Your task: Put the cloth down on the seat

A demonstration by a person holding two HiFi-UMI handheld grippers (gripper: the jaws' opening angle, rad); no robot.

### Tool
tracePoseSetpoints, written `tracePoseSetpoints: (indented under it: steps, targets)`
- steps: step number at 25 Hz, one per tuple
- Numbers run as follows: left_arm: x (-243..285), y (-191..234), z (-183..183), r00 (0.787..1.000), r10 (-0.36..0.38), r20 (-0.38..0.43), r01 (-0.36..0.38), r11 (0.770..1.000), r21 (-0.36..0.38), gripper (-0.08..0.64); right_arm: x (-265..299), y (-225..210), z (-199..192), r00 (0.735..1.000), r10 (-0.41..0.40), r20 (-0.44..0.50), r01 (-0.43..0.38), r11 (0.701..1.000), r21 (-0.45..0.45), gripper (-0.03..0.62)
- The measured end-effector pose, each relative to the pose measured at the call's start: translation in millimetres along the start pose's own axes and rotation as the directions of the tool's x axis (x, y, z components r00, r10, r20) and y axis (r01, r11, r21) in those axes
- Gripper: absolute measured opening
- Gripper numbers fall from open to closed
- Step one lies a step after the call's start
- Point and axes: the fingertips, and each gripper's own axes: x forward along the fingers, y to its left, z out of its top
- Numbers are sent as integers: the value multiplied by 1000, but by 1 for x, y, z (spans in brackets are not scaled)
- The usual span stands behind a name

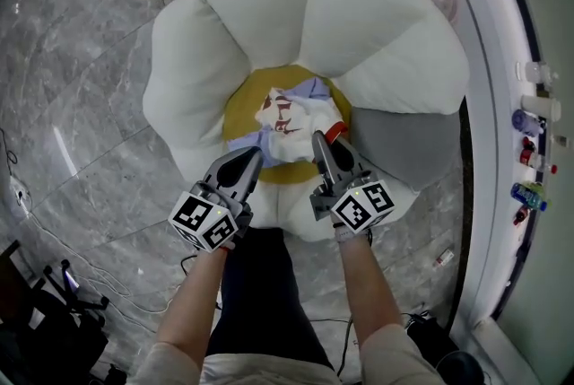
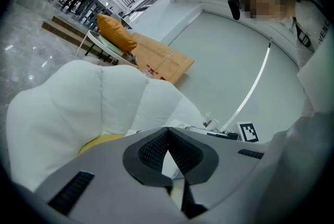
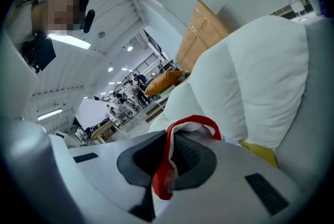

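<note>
A crumpled cloth (image 1: pixel 289 116), white and lavender with red print, lies on the yellow seat (image 1: pixel 240 105) in the middle of a puffy white flower-shaped chair (image 1: pixel 359 24). My right gripper (image 1: pixel 320 143) sits at the cloth's near right edge, shut on its red hem (image 3: pixel 168 168), which loops out past the pads. My left gripper (image 1: pixel 251 161) is at the cloth's near left edge, its tips touching. In the left gripper view the left gripper (image 2: pixel 168 132) is shut and no cloth sticks out of it. Only white shows through the gap behind the tips.
Grey marble floor (image 1: pixel 81 60) surrounds the chair, with cables (image 1: pixel 54 240) at the lower left. A white curved ledge (image 1: pixel 502 105) with small bottles (image 1: pixel 529 118) runs along the right. A grey panel (image 1: pixel 408 145) sits at the chair's right. The person's legs are below the grippers.
</note>
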Motion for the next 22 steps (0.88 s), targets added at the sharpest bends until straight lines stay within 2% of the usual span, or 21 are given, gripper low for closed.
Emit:
tracePoseSetpoints:
  steps: [6,18,22]
  targets:
    - [23,15,-21,1000,-6,7,6,1000,-28,14,4,-30,-28,999,-40,-35,39,999,-4,38]
    - [51,57,-54,1000,-4,21,4,1000,-10,14,20,-69,-71,997,-73,-32,73,997,-25,38]
    - [63,62,-73,999,-28,20,28,1000,-4,14,24,-83,-80,996,-78,-37,76,997,-31,38]
